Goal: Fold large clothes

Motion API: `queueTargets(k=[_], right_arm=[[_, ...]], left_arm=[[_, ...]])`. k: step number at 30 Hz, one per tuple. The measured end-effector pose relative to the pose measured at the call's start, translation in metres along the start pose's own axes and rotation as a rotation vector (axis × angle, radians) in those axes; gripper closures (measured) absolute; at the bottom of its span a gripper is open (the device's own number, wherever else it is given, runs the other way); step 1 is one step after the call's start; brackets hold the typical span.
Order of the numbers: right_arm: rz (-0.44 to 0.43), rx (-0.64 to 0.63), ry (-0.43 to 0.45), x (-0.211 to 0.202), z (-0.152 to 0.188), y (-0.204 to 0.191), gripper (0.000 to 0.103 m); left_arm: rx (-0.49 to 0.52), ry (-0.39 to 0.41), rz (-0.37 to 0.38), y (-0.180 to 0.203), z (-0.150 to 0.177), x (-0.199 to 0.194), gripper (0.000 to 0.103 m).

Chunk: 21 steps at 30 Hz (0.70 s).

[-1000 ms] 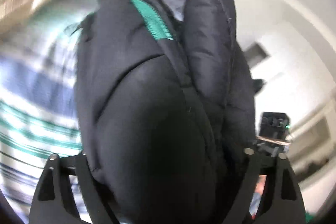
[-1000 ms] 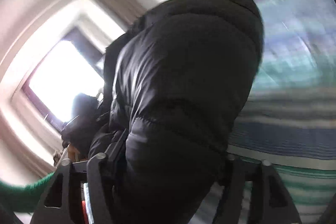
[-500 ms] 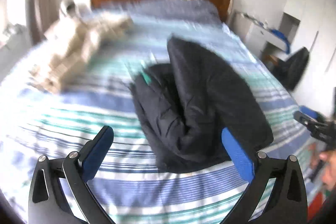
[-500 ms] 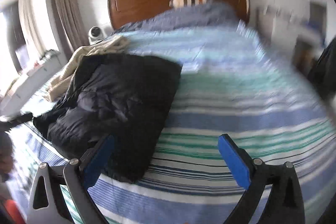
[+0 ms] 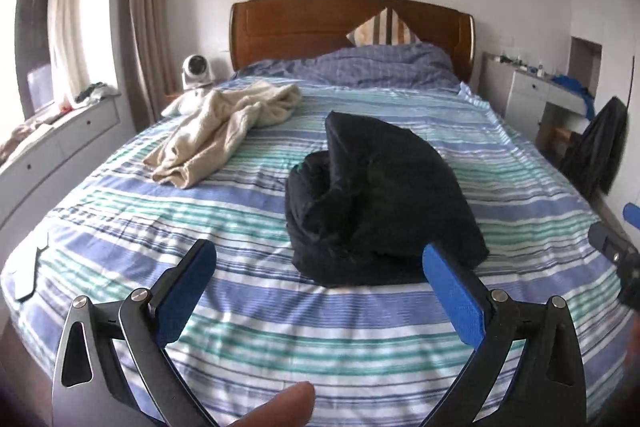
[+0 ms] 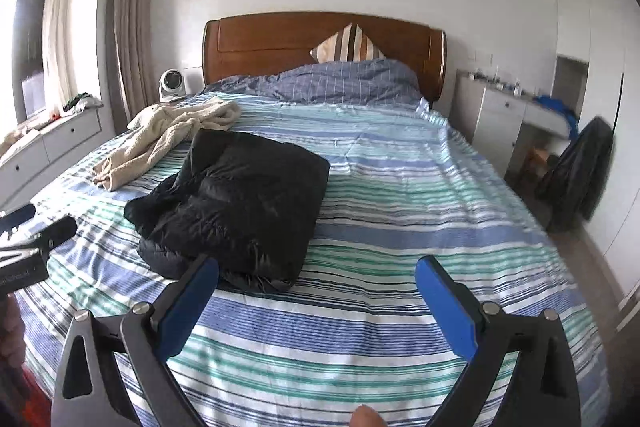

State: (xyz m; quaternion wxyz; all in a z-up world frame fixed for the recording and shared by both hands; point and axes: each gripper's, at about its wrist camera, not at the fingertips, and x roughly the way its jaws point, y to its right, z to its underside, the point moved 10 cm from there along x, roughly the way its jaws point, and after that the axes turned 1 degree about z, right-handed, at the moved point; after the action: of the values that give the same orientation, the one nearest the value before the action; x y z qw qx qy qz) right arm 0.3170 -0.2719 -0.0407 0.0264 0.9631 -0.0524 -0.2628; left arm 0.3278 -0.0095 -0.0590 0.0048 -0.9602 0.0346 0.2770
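Observation:
A black puffer jacket (image 5: 376,203) lies folded in a bundle on the striped bed (image 5: 240,307); it also shows in the right wrist view (image 6: 240,203), left of centre. My left gripper (image 5: 320,283) is open and empty, held back above the bed's foot, with the jacket just beyond its right finger. My right gripper (image 6: 316,291) is open and empty, to the right of the jacket and apart from it. The right gripper's tip shows at the left wrist view's right edge (image 5: 616,247).
A beige fleece garment (image 5: 228,131) lies crumpled at the bed's far left. A blue duvet (image 5: 372,67) and striped pillow (image 5: 384,31) lie by the wooden headboard. A white fan (image 5: 196,71) stands left of the bed, a dark garment (image 5: 596,151) hangs on the right.
Both grippers were shut on the black jacket, holding it up. They have let it go onto the bed, opened, and pulled back toward the foot of the bed.

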Motion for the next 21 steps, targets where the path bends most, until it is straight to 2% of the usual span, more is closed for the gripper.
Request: queueTargets(k=[9,13,17,21], right_arm=[[0.062,0.027,-0.055,-0.02,0.01,0.013,0.002],[0.058,0.027,-0.072,-0.029,0.02,0.012,0.002],[0.051,0.025,-0.066,-0.045,0.02,0.007,0.002],[0.044,0.011,-0.056,-0.058,0.016,0.001,0.002]], left_arm=[[-0.021,0.027,-0.036,0.014,0.003,-0.038,0.0],[-0.007,-0.007,-0.075,0.016,0.01,-0.046,0.0],[0.026,-0.047,-0.056,0.024,0.016,-0.058,0.0],[0.063,-0.063,-0.077,0.03,0.017,-0.069,0.0]])
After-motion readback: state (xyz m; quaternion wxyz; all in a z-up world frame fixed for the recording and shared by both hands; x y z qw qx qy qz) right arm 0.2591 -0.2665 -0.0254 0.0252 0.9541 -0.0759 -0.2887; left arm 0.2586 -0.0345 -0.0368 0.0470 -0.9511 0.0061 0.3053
